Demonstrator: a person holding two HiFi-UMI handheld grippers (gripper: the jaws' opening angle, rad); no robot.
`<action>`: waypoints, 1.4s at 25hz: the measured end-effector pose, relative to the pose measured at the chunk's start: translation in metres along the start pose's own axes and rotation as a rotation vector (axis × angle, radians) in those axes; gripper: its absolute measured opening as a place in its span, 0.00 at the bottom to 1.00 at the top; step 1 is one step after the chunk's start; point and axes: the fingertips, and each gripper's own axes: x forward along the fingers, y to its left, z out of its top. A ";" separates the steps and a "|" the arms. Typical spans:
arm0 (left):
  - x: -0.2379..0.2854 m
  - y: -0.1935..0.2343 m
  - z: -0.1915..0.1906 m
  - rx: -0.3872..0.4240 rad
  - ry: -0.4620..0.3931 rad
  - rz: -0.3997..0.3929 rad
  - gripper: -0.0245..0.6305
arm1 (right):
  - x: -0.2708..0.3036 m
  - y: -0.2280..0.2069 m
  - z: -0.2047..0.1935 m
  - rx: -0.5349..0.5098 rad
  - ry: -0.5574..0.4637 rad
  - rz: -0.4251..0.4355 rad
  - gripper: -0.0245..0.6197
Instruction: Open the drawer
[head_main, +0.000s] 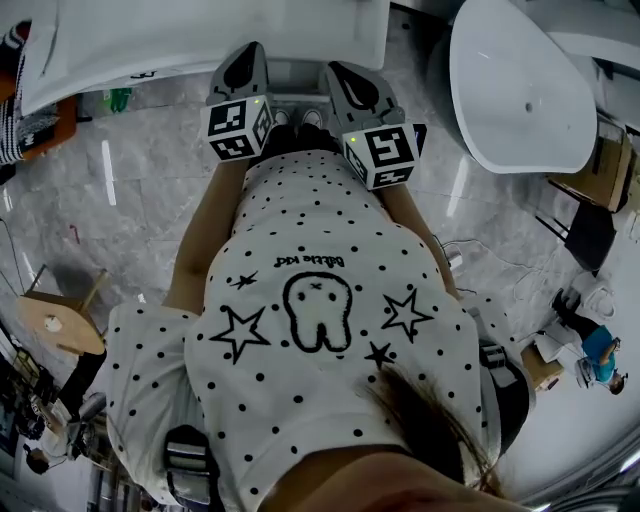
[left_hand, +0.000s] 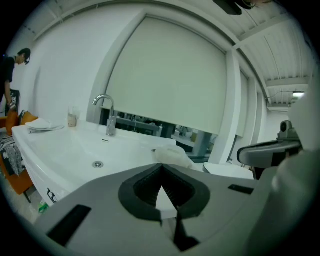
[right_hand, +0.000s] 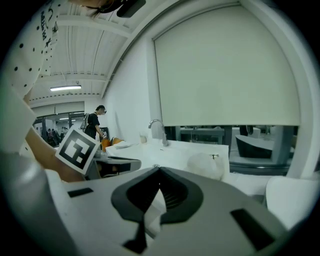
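Marble floor (head_main: 140, 180) and a white basin worktop (head_main: 150, 40) lie before the left gripper (head_main: 243, 68) and right gripper (head_main: 350, 88), both with jaws closed and empty; no drawer shows, so I would look beneath the basin and open one pair first.

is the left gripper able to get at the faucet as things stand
Probably yes: only the open white sink lies between the left gripper and the faucet, and nothing blocks the way, though its jaws are shut.
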 end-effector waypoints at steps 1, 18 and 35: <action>-0.002 -0.001 0.007 0.000 -0.014 -0.004 0.04 | 0.000 -0.001 0.002 -0.003 -0.004 -0.002 0.06; -0.043 -0.032 0.071 0.057 -0.158 -0.095 0.04 | -0.009 -0.020 0.037 -0.016 -0.088 -0.061 0.06; -0.055 -0.043 0.068 0.048 -0.166 -0.145 0.04 | -0.006 -0.002 0.031 -0.042 -0.067 -0.004 0.06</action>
